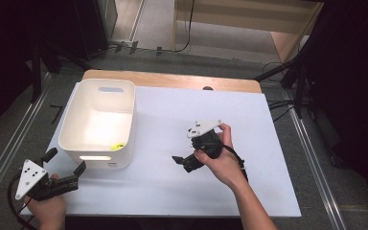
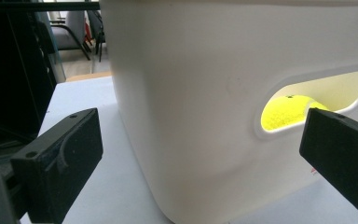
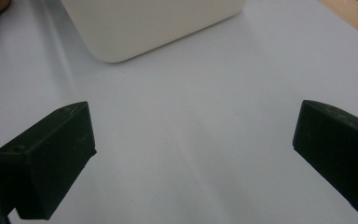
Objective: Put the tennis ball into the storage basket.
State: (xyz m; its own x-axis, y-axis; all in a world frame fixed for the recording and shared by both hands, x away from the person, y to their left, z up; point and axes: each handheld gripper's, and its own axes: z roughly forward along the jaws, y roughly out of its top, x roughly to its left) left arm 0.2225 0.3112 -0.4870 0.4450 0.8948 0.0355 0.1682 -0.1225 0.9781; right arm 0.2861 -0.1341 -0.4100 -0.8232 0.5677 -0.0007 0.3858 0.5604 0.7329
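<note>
Jaws of each hand-held gripper, left (image 1: 66, 163) and right (image 3: 191, 154), gape wide, gripping nothing.

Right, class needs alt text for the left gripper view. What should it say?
A white plastic bin stands close ahead on a white table, and a yellow-green ball shows through its handle slot. The left gripper is open, its two black fingers wide apart on either side of the bin's corner.

A white bin (image 1: 98, 123) stands on the left part of the white table (image 1: 182, 187), with a yellow ball (image 1: 118, 146) low inside its near wall. The left gripper (image 1: 66, 165) sits just beside the bin's near corner, jaws spread. The right gripper (image 1: 178, 160) lies mid-table, pointing toward the bin
</note>
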